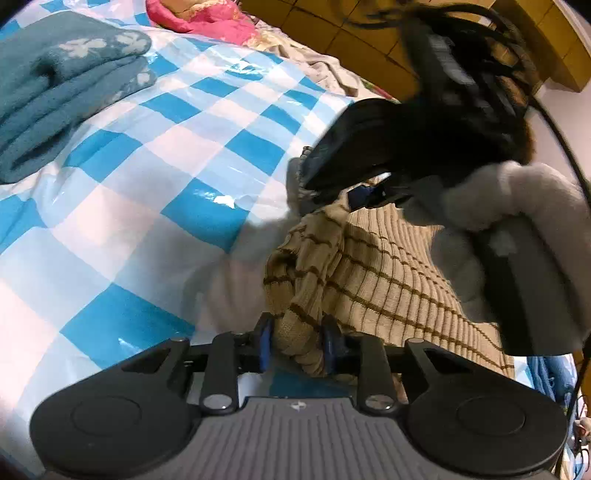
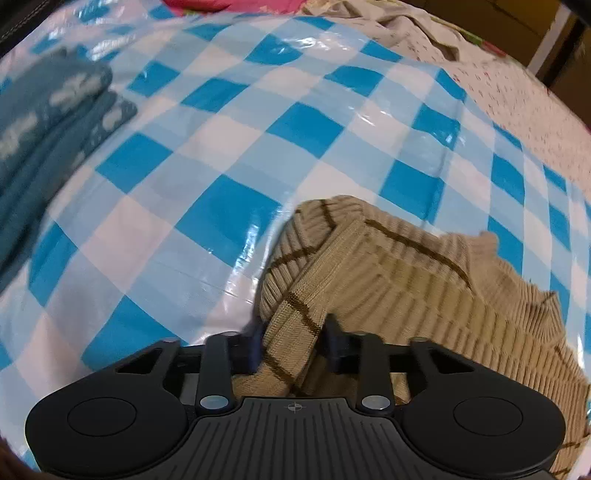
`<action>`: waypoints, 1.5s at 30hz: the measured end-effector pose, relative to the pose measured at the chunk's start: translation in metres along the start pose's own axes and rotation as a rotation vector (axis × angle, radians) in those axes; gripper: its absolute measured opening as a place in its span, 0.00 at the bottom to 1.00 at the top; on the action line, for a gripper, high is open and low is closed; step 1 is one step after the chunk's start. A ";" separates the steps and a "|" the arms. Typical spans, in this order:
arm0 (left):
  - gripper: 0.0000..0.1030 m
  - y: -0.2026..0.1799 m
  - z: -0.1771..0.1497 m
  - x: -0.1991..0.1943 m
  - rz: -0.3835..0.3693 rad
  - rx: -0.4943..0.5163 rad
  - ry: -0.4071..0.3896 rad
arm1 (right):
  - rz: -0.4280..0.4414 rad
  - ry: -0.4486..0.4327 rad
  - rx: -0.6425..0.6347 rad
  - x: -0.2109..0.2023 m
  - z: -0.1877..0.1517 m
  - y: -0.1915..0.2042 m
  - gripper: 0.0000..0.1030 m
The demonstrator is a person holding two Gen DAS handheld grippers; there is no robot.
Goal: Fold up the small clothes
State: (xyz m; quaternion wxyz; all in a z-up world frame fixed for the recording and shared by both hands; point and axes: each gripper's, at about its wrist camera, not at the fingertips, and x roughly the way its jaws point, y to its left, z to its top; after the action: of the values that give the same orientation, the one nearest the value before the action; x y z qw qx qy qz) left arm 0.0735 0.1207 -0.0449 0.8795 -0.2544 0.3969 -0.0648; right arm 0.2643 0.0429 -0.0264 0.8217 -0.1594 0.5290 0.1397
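The right gripper (image 1: 373,192) is motion-blurred in the left view, and the tan garment (image 2: 406,280) runs off frame.

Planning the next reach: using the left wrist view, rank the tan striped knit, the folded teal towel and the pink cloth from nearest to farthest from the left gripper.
From the left gripper:
1. Tan striped knit: between the pads, spreading ahead and right.
2. Folded teal towel: far left on the checked sheet.
3. Pink cloth: at the top edge, beyond the sheet.
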 end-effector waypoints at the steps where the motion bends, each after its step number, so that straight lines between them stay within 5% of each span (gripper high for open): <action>1: 0.32 -0.002 0.000 -0.002 -0.007 0.011 -0.013 | 0.019 -0.005 0.023 -0.005 -0.001 -0.007 0.17; 8: 0.30 -0.039 -0.003 -0.018 -0.095 0.147 -0.088 | 0.152 -0.130 0.206 -0.059 -0.024 -0.071 0.11; 13: 0.28 -0.101 -0.013 -0.023 -0.201 0.301 -0.089 | 0.227 -0.231 0.363 -0.101 -0.059 -0.142 0.11; 19: 0.28 -0.185 -0.036 0.004 -0.314 0.492 -0.025 | 0.234 -0.327 0.542 -0.130 -0.116 -0.232 0.11; 25: 0.28 -0.238 -0.082 0.052 -0.314 0.656 0.109 | 0.199 -0.295 0.753 -0.094 -0.187 -0.302 0.11; 30: 0.28 -0.254 -0.097 0.066 -0.279 0.704 0.144 | 0.227 -0.284 0.834 -0.063 -0.218 -0.321 0.12; 35: 0.28 -0.263 -0.098 0.062 -0.279 0.695 0.130 | 0.301 -0.303 0.845 -0.059 -0.212 -0.325 0.17; 41: 0.32 -0.267 -0.108 0.054 -0.303 0.712 0.148 | 0.254 -0.302 0.825 -0.060 -0.213 -0.333 0.18; 45: 0.45 -0.262 -0.107 0.045 -0.358 0.702 0.181 | 0.203 -0.305 0.803 -0.070 -0.225 -0.333 0.22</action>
State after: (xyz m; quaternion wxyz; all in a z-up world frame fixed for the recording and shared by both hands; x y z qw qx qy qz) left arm 0.0491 -0.1615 -0.0037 0.8492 0.0031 0.3760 -0.3707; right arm 0.1835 -0.3562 -0.0119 0.8693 0.2477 0.4271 0.0249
